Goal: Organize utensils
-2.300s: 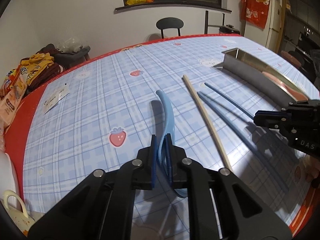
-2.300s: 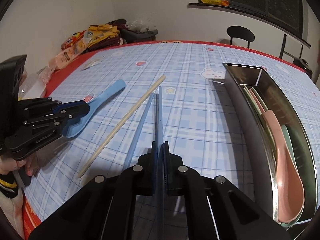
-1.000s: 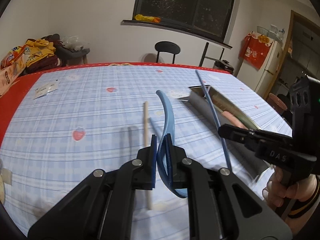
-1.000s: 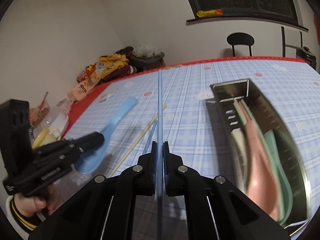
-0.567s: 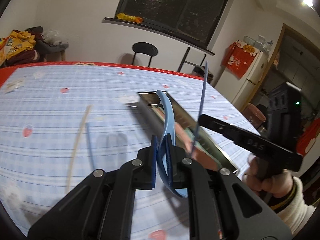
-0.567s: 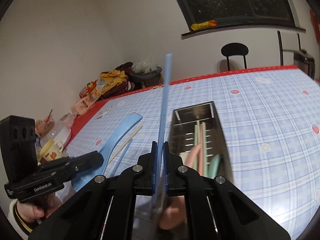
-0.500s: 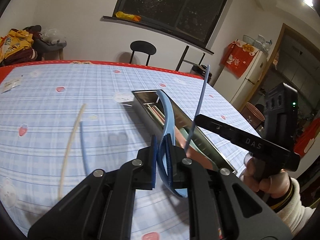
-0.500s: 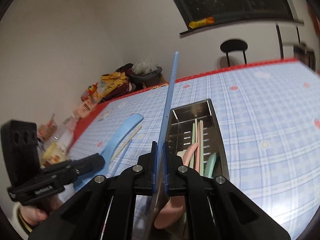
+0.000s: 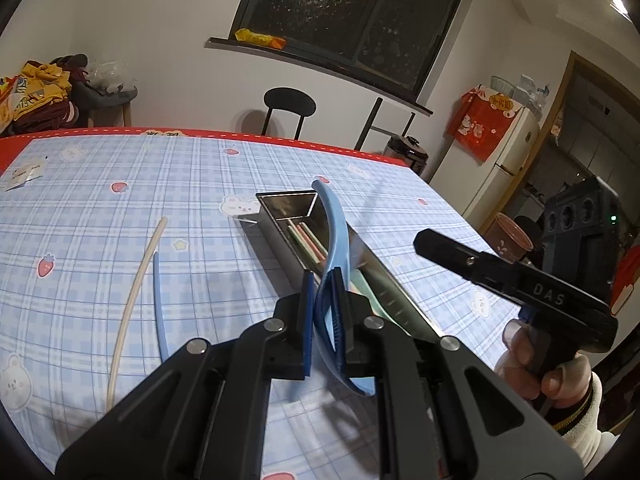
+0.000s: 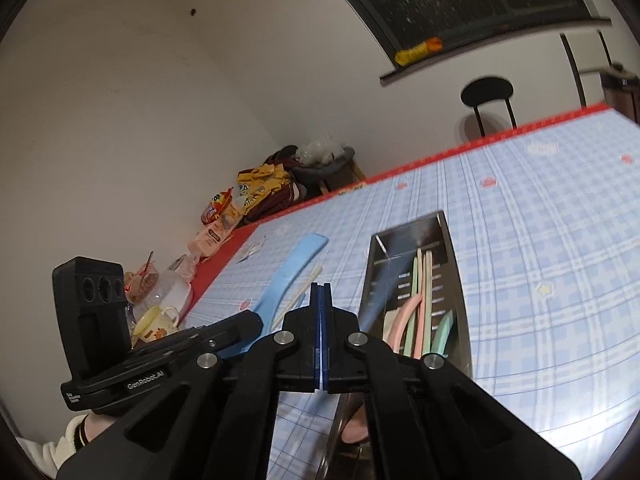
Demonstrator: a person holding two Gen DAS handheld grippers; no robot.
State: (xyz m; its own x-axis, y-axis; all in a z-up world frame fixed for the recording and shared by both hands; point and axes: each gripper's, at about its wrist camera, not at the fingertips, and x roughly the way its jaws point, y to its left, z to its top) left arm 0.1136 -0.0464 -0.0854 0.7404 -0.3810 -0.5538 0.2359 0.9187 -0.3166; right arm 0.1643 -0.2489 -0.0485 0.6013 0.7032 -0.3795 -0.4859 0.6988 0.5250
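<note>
Blue spoon [image 9: 335,236] is sitting clamped in the left gripper [image 9: 323,312], hanging above the steel tray [image 9: 280,206] on the checked tablecloth [image 9: 120,220]. Half a second ago the right gripper [image 10: 321,336] was pinching a blue chopstick; now its jaws are pressing together empty, pointing slightly downward beside the tray.

**Night kitchen-dining room, white walls**

A dark window [image 9: 352,20] sits in a white wall [image 9: 168,32], a yellow packet [image 9: 260,38] on its sill. A black round-backed chair [image 9: 289,104] stands behind the table's blue plaid cloth [image 9: 100,200]. A white fridge [image 9: 496,168] draped in red cloth [image 9: 486,120] stands right; piled snack bags [image 10: 256,188] lie left.
</note>
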